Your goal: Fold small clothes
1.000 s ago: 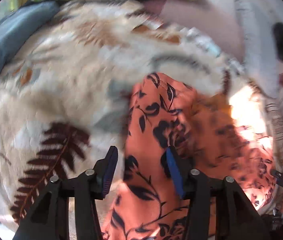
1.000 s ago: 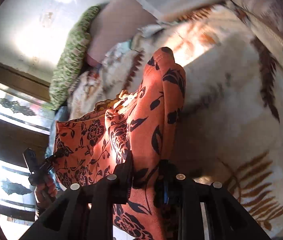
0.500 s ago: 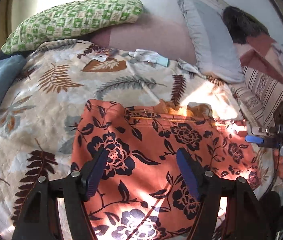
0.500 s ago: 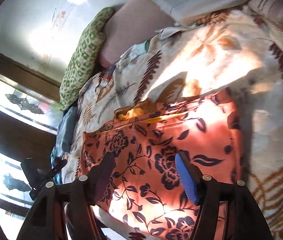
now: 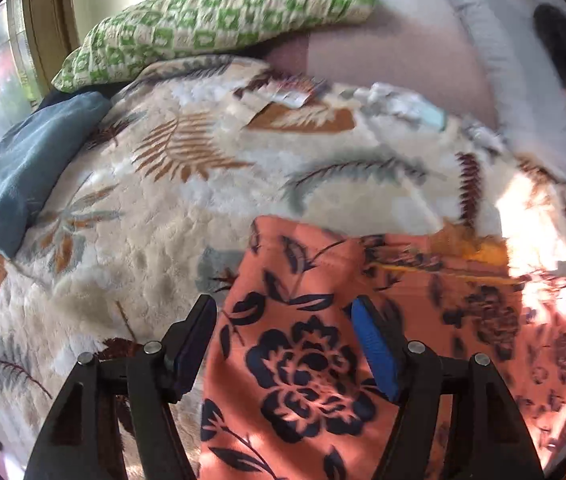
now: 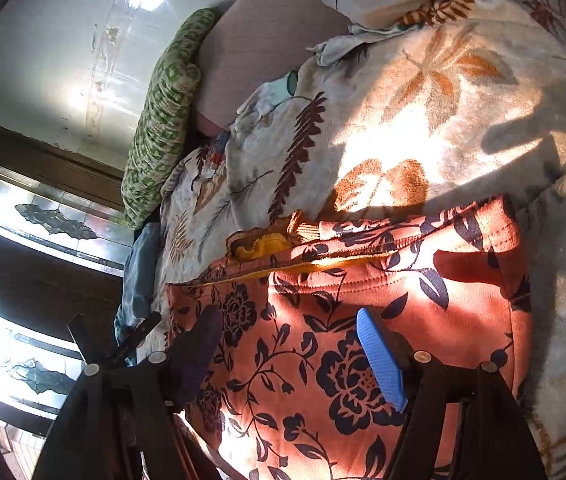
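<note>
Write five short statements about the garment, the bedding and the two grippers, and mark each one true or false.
1. The orange floral garment lies spread on a leaf-print blanket. True.
2. The left gripper is clamped shut on the garment. False: its blue pads stand apart above the cloth and press on nothing.
3. A green checked pillow lies at the far end of the bed. True.
4. The garment is plain white. False: it is orange with dark flowers and leaves, with a yellow lining showing at its opening.
5. The right gripper holds a sock. False: its jaws are opening, and between them is only the garment lying below, not gripped.
</note>
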Motion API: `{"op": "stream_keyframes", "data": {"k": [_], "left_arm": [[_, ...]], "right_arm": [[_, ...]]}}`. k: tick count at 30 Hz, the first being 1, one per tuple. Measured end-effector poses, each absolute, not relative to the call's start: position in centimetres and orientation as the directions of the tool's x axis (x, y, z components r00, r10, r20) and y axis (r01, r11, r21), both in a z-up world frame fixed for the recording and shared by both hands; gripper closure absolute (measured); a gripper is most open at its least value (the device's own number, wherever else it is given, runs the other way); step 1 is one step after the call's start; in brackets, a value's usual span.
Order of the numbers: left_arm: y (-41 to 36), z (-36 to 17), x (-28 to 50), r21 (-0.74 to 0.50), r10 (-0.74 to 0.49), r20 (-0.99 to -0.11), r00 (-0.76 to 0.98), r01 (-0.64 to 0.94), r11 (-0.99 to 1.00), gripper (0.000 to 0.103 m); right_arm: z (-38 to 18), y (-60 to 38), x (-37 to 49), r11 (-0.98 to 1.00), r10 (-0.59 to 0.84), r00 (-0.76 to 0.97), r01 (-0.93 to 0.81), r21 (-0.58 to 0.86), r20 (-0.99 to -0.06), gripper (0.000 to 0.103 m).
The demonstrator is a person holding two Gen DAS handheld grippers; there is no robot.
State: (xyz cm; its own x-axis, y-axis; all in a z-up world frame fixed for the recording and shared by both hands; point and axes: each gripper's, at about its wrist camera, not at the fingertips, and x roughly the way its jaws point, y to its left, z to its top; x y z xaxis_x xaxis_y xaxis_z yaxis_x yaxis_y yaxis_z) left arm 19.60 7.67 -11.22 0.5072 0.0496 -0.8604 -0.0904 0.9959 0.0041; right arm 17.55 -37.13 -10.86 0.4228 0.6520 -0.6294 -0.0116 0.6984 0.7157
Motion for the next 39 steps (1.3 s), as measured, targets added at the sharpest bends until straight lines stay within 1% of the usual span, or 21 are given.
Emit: {"op": "stream_keyframes", "data": {"k": [1,2,3,4,6,7,9,12,15,18,22,24,25,27,30,31,33,34,35,36,39], "left_arm": [[8.1,-13.0,20.6,0.036,0.092,-0.894,0.439,-0.134,0.990,0.030],[9.0,-14.1,21.1,-0.005,0.066,-0.912,0.406,-0.171,0.985,0.028],[9.8,-14.1,20.8,-0.059,0.033,-0.913,0.407,-0.212,0.976,0.027],[10.1,-13.4,20.3,-0.072,0.029,-0.911,0.412,-0.225,0.972,0.027],[9.7,-11.8,19.3,-0.011,0.084,-0.889,0.451,-0.204,0.979,0.028],[9.5,-11.0,18.8,0.008,0.095,-0.878,0.469,-0.185,0.983,0.028],[9.7,-9.7,17.7,-0.010,0.084,-0.866,0.493,-0.185,0.983,0.028],[9.5,-8.3,15.7,-0.043,0.058,-0.854,0.518,-0.181,0.983,0.028],[8.7,-7.6,14.1,-0.037,0.052,-0.845,0.532,-0.155,0.987,0.028],[8.1,-7.7,13.4,-0.030,0.054,-0.843,0.535,-0.148,0.989,0.028],[7.8,-7.8,12.3,-0.038,0.048,-0.848,0.529,-0.151,0.988,0.028],[7.7,-8.3,12.1,-0.040,0.041,-0.858,0.512,-0.146,0.988,0.028],[7.6,-8.6,11.9,-0.037,0.038,-0.866,0.498,-0.141,0.989,0.028],[7.6,-8.9,11.2,-0.048,0.027,-0.869,0.493,-0.139,0.989,0.028],[7.2,-9.4,9.5,-0.084,-0.014,-0.862,0.506,-0.115,0.990,0.027],[6.7,-10.0,9.2,-0.076,-0.019,-0.867,0.497,-0.094,0.993,0.027],[5.5,-12.3,9.2,-0.013,0.016,-0.894,0.449,-0.061,0.998,0.026],[5.2,-13.4,9.2,0.011,0.032,-0.894,0.447,-0.051,0.999,0.023],[5.1,-13.4,8.9,0.033,0.054,-0.870,0.489,-0.051,0.998,0.018],[5.0,-13.2,8.6,0.045,0.062,-0.867,0.495,-0.047,0.998,0.018],[5.3,-11.6,7.9,-0.009,0.028,-0.866,0.499,-0.071,0.997,0.018]], "right_arm": [[-12.0,-37.2,17.9,0.721,0.628,0.413,0.011,0.693,-0.660,0.027],[-13.6,-37.7,18.5,0.754,0.580,0.397,0.069,0.653,-0.712,0.027],[-15.4,-38.3,19.3,0.765,0.550,0.369,0.139,0.629,-0.749,0.028],[-16.5,-39.1,19.7,0.718,0.583,0.381,0.171,0.674,-0.718,0.028],[-14.9,-39.6,19.4,0.701,0.567,0.422,0.204,0.683,-0.708,0.027],[-13.5,-39.2,19.0,0.723,0.551,0.443,0.169,0.670,-0.707,0.027],[-11.1,-38.2,17.7,0.768,0.532,0.458,0.094,0.634,-0.712,0.027],[-8.9,-37.7,14.4,0.766,0.544,0.469,0.060,0.640,-0.696,0.027],[-8.2,-36.8,10.9,0.768,0.550,0.464,0.048,0.639,-0.695,0.027],[-9.1,-35.6,8.7,0.775,0.553,0.442,0.037,0.631,-0.706,0.027],[-12.7,-35.2,9.0,0.762,0.562,0.396,0.094,0.641,-0.726,0.027],[-15.2,-35.5,9.9,0.769,0.534,0.375,0.158,0.620,-0.758,0.027],[-15.7,-35.8,10.1,0.746,0.544,0.384,0.186,0.640,-0.746,0.027],[-14.7,-35.9,10.1,0.740,0.531,0.395,0.216,0.637,-0.750,0.027],[-11.7,-34.3,9.2,0.828,0.457,0.411,0.128,0.546,-0.789,0.027],[-11.2,-33.8,8.8,0.843,0.448,0.415,0.100,0.529,-0.792,0.026],[-11.7,-33.2,8.8,0.846,0.453,0.405,0.085,0.527,-0.794,0.020],[-12.9,-33.1,9.2,0.854,0.440,0.378,0.104,0.510,-0.814,0.019],[-14.6,-32.9,9.9,0.865,0.422,0.338,0.127,0.485,-0.841,0.019],[-15.4,-32.9,10.2,0.867,0.418,0.342,0.126,0.482,-0.842,0.019],[-13.5,-31.7,10.1,0.903,0.351,0.364,0.114,0.415,-0.863,0.019]]}}
